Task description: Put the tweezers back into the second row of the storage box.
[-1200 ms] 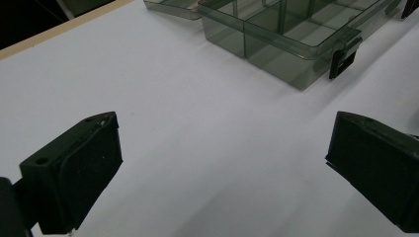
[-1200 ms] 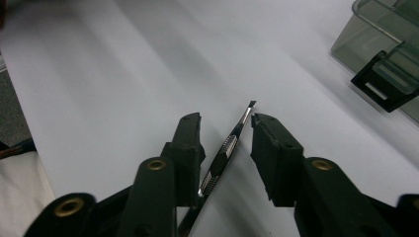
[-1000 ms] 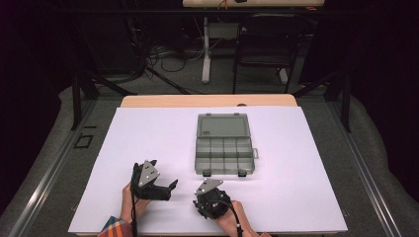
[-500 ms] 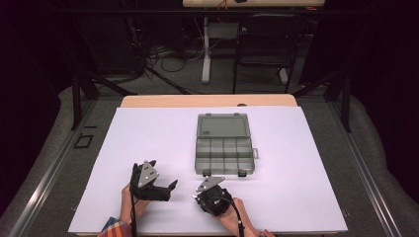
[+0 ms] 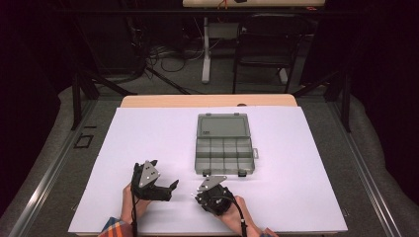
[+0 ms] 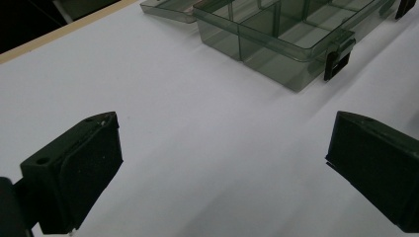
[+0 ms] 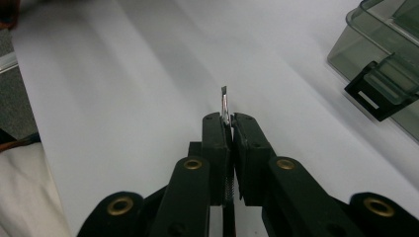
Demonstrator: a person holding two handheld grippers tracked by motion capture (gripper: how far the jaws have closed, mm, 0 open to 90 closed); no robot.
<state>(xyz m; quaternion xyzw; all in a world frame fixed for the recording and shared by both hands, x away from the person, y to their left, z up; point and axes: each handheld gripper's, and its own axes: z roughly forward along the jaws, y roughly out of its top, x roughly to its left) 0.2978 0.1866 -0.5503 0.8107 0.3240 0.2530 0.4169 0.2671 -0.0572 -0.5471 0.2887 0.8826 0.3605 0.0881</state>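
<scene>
While the room beyond lies dark, one chair and a tangle of cables sit on the floor behind a single bench, its wooden far edge showing past one large white sheet that covers nearly all of the top. Grey padding skirts the bench on both sides, and a metal rail runs along the left.

One smoky plastic box lies open on the sheet, right of centre, its lid folded flat toward the far edge and its tray split into small compartments, which look bare. Two black latches hang from the tray's near wall; from the right tool view one of them juts out at the upper right.

Two hands come in from the near edge, each with one tool. The left tool rests low on the sheet, near the box's near left corner but well apart from it, and its jaws stand spread wide with only white sheet between them. The right tool sits just beside it, in front of the box, pointing left. Its jaws, which have just been closing, are pressed together on one screw, a thin metal piece whose tip pokes up past the pads while its threaded part shows in the slit between them. The screw is clear of the box, held just over the sheet near the bench's front edge.
</scene>
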